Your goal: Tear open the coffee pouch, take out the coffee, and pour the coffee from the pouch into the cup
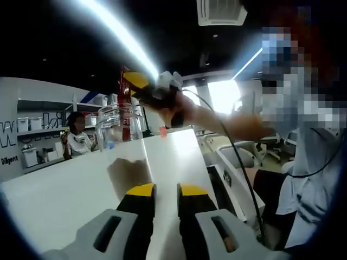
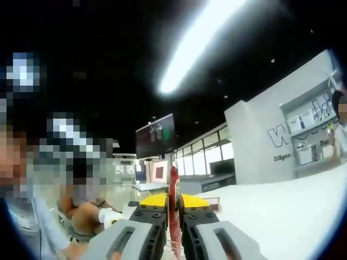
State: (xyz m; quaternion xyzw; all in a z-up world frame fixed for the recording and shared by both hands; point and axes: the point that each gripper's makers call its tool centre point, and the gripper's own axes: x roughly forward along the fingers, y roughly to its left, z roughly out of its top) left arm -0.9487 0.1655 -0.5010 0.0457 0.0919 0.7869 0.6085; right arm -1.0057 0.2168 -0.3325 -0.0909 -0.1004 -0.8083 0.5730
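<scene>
The right gripper (image 2: 173, 208) is clamped on a thin red pouch (image 2: 173, 203), which stands edge-on between its yellow-tipped jaws and rises above them. In the left gripper view that same gripper (image 1: 142, 86) is held up in a hand (image 1: 174, 111) above the far end of the white table (image 1: 65, 195), with the red pouch (image 1: 124, 81) sticking out from its tip, just over a clear cup (image 1: 119, 123).

The left gripper (image 1: 165, 194) hangs low over the table with its jaws a little apart and nothing between them; the cup stands well ahead of it, and the table between them is bare.

The cup is see-through with a wide rim and throws a soft shadow on the smooth, glossy tabletop. A black cable (image 1: 238, 162) runs down from the raised gripper past the table's edge. Behind the cup are white shelves (image 1: 38, 132) with boxes. A dark screen (image 2: 155, 135) hangs in the background of the right gripper view.
</scene>
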